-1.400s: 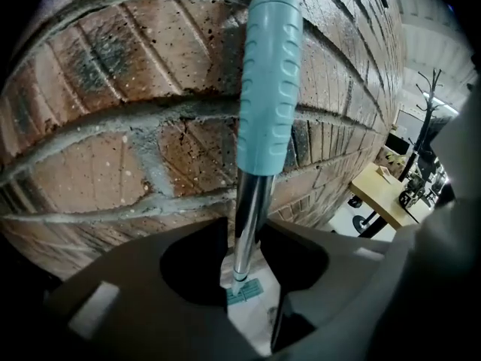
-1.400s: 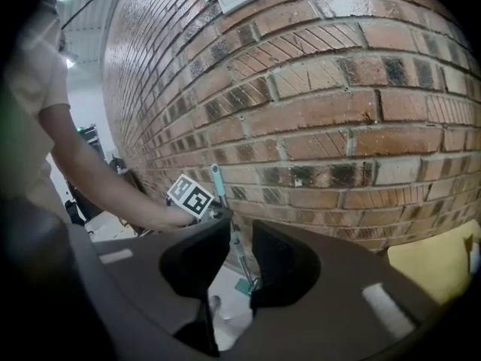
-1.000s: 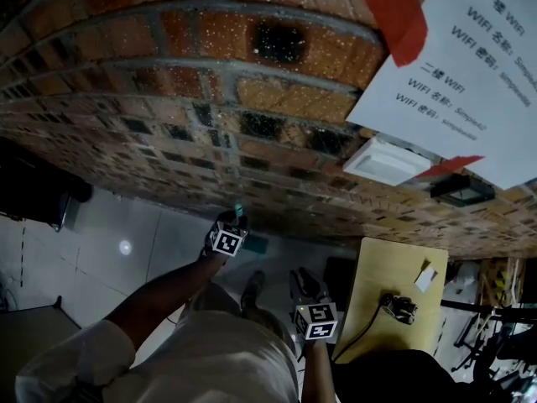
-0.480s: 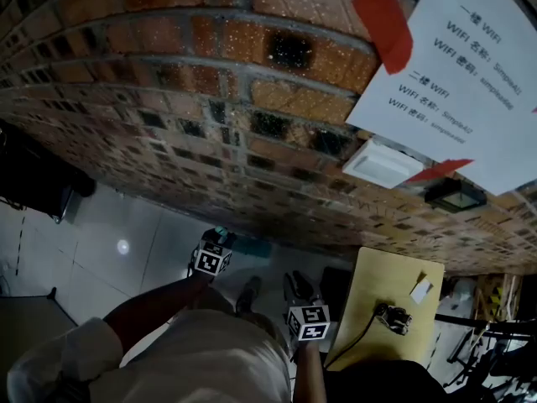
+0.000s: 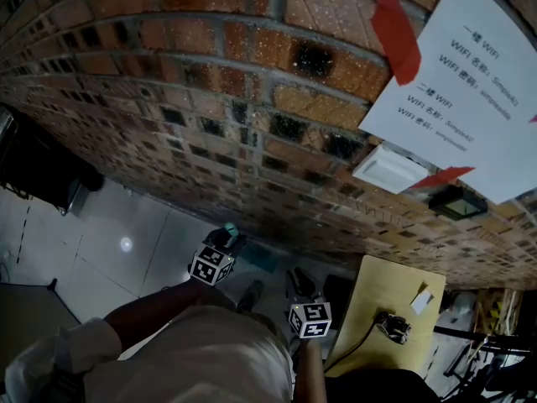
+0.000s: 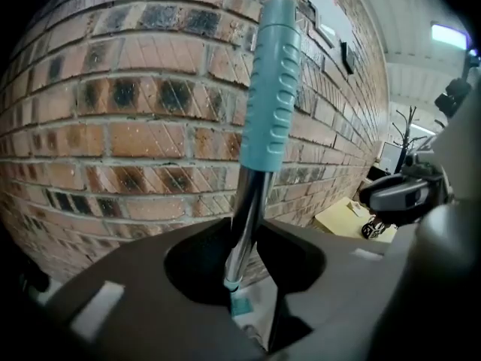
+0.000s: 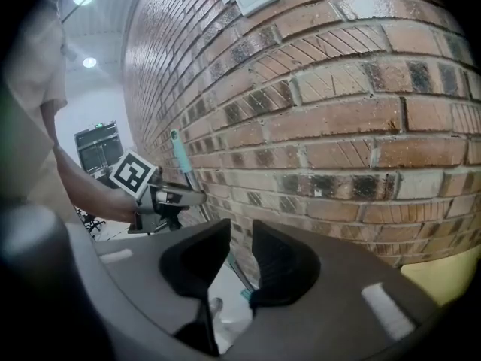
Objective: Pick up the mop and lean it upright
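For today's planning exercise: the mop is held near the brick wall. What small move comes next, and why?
Probably tilt the mop toward the brick wall until it rests: the left gripper clamps its shaft, it stands nearly upright, and the wall is close behind.

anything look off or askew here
Only the mop: it stands tilted, gripped by the left tool, beside the brick wall, not yet left leaning. Nothing looks spilled or broken.

Mop (image 6: 267, 104): teal grip, chrome shaft, nearly upright.
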Motion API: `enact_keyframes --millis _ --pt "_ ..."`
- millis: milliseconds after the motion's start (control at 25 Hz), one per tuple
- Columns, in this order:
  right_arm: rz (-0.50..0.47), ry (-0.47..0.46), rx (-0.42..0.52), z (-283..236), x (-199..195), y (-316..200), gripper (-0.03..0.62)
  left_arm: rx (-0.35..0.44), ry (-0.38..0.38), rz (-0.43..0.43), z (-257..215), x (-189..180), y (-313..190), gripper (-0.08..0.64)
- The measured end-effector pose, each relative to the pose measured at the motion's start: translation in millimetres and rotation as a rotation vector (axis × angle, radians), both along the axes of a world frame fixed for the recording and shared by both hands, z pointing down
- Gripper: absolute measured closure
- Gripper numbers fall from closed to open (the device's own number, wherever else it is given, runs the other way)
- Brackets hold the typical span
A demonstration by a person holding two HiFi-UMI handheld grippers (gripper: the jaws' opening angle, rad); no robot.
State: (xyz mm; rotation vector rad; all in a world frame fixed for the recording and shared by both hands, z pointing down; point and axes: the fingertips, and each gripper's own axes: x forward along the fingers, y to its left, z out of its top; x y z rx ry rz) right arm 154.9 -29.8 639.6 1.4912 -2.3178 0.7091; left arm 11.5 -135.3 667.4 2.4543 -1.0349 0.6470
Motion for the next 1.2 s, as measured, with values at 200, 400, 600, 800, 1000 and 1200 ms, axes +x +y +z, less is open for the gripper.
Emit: enact_keyframes --millis 200,400,600,800,1000,1200 --pt "-0.052 -0.013 0.014 -4.2 -12.8 -3.5 0.508 0.058 0.068 0.013 -47.5 5.1 -1.1 0.434" --pt "-0.164 -0.018 0.06 -14.3 -34.5 -6.0 0.506 0.159 0.14 0.03 -107.8 7.0 1.7 0.436" --pt "-0.259 -0.007 0.107 -25.1 -55.5 -13.9 0.474 0.211 0.201 0.036 -159.2 11.2 7.5 0.433" --pt "-0.331 0.014 0.126 -27.8 -76.8 -21.7 0.436 0.229 0.234 0.05 -190.2 16.2 13.0 0.431" --pt "-0.357 0.048 0.161 -32.2 -91.4 -35.9 0.405 0.235 0.239 0.085 -206.2 25.6 17.6 0.431" --pt "-0.373 0.082 0.153 -28.4 -101.8 -45.1 0.396 0.254 0.247 0.124 -224.4 36.6 24.2 0.431"
